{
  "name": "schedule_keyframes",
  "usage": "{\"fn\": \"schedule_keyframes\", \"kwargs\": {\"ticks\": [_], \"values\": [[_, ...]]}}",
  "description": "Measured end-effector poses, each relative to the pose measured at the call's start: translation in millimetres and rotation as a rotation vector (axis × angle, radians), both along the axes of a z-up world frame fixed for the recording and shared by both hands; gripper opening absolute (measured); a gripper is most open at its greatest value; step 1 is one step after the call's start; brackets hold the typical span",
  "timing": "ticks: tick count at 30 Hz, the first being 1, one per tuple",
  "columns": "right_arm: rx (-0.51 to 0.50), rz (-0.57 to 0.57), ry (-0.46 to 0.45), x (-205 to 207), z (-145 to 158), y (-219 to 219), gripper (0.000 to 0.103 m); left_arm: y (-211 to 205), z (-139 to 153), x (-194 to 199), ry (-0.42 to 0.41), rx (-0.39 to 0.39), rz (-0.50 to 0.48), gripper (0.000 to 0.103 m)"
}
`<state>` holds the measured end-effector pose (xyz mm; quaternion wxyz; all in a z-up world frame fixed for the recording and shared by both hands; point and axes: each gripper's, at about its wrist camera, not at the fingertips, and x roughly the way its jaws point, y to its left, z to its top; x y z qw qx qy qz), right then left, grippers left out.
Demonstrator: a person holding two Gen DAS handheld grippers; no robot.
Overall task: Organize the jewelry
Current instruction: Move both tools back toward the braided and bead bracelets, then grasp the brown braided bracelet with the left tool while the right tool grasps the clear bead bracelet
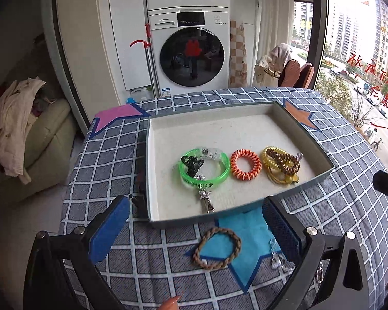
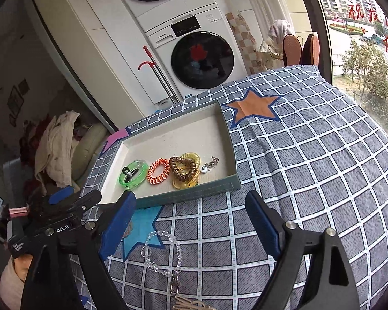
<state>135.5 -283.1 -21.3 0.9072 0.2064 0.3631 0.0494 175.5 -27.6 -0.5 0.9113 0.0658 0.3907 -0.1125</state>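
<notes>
1. A shallow tray [image 1: 152,155] with a pale lining and grey-green walls sits on a table covered by a blue checked cloth [image 1: 108,155].
2. Inside the tray, near its front wall, a row of items lies from left to right: a translucent green bangle [image 1: 221,171] with a black clip [image 1: 191,161] resting inside its ring, an orange spiral hair tie [image 1: 245,164], and a brown spiral hair tie [image 1: 284,164] lying on top of a yellow spiral hair tie [image 1: 269,155].
3. A silver charm piece [image 1: 207,201] lies across the front edge of the green bangle and extends toward the tray's front wall.
4. In the right wrist view, a small silver chain item [image 2: 212,164] lies in the tray just right of the yellow hair tie.
5. The left gripper [image 1: 196,232] hovers in front of the tray, fingers spread wide apart, holding nothing.
6. A brown braided bracelet [image 1: 217,248] lies on the cloth between the left gripper's fingers, partly on a light blue star patch [image 1: 248,242], outside the tray.
7. The right gripper [image 2: 191,230] is positioned to the right of the left one, fingers also wide apart and empty.
8. A clear bead bracelet [image 2: 163,253] lies on the cloth between the right gripper's fingers, outside the tray, with a metal clasp [image 2: 173,286] at its near end.
9. A stacked washing machine [image 1: 194,51] stands behind the table.
</notes>
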Motion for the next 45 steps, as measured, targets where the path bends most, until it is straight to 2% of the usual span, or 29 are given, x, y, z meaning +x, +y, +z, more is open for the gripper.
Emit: {"fn": "schedule_keyframes", "kwargs": {"ticks": [10,14,25,36,45], "values": [[-0.067,0.081,0.048,-31.6,1.5,20.5,0.089,38.1,-24.6,-35.6,0.046,-0.001,0.090,0.103],[-0.080,0.104,0.100,-42.9,-12.9,27.7,0.089,43.9,-40.3,-47.9,0.101,-0.024,0.074,0.103],[-0.169,0.127,0.230,-74.5,-58.8,40.3,0.089,41.7,-60.1,-59.3,0.145,-0.023,0.089,0.103],[-0.200,0.187,0.212,-50.9,-52.2,68.0,0.089,45.7,-57.2,-36.8,0.168,-0.079,0.128,0.103],[-0.256,0.220,0.217,-28.3,-54.8,87.8,0.089,39.1,-59.9,-20.6,0.183,-0.076,0.118,0.103]]}}
